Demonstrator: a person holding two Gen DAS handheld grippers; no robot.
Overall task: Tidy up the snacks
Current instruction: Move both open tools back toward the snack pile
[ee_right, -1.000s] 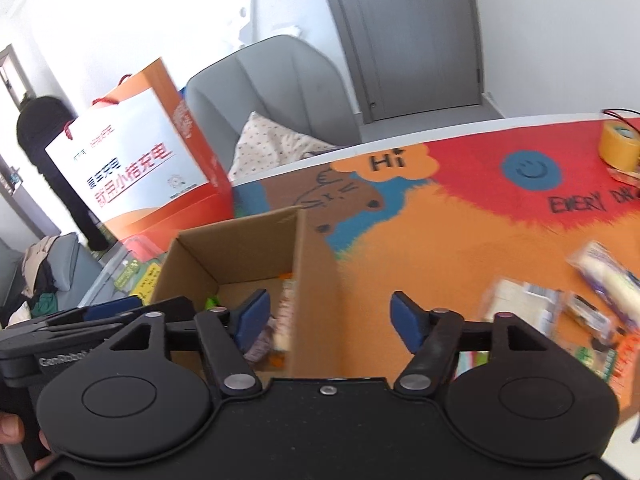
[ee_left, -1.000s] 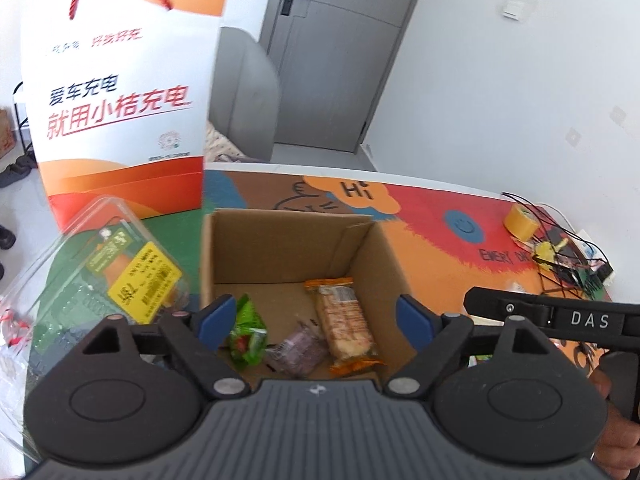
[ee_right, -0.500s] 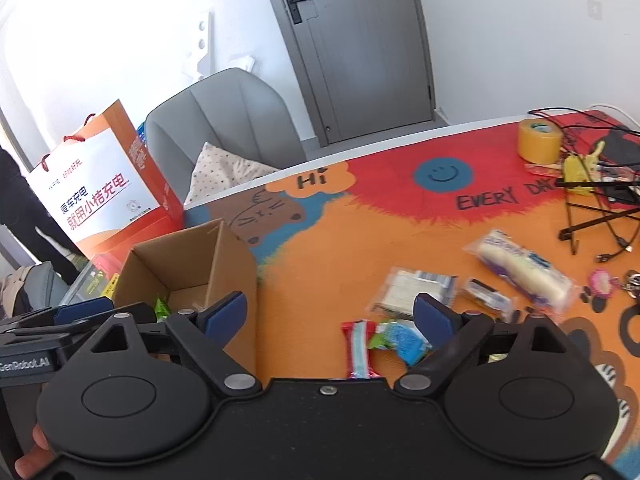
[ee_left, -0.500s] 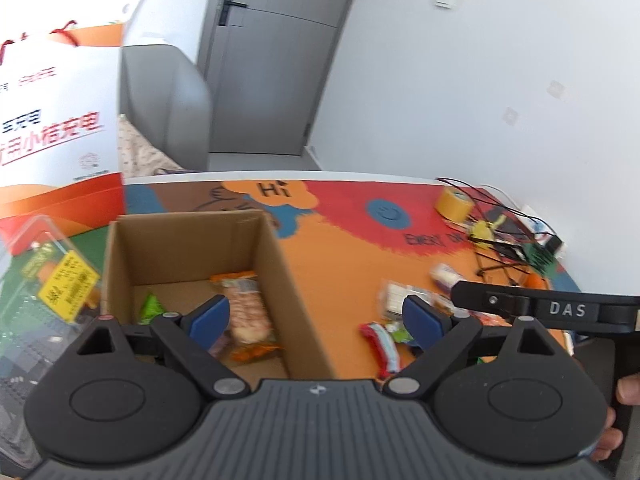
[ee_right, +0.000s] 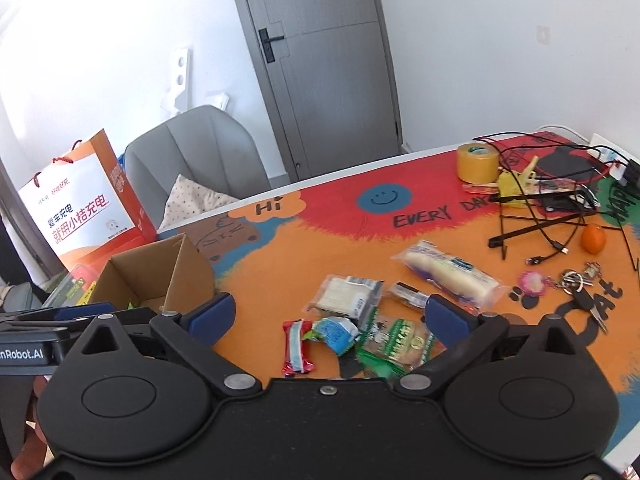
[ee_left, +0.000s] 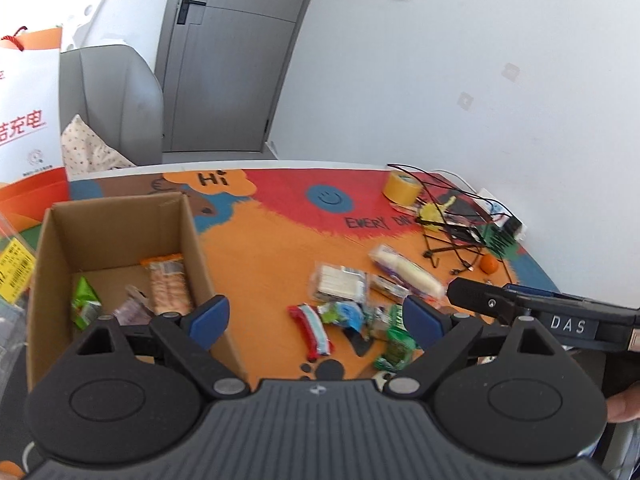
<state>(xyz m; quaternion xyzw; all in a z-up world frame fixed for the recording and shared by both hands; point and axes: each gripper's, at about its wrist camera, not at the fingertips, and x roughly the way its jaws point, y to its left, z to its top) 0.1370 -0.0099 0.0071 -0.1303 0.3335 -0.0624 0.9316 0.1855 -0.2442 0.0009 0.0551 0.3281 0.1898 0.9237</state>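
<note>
Snack pile [ee_right: 360, 332] between opening right gripper [ee_right: 330, 318] fingers [ee_right: 446, 316], untouched

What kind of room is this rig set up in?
Likely a home or small office room, used as a demo space: a table with a colourful cartoon mat, a grey padded chair at it, and a grey door behind.

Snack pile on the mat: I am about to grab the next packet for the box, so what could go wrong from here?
The green packet overlaps the blue packet and the red packet, so the right gripper, jaws opening and empty, may catch two. The box wall could snag a carried packet. The cables and keys lie close by.
</note>
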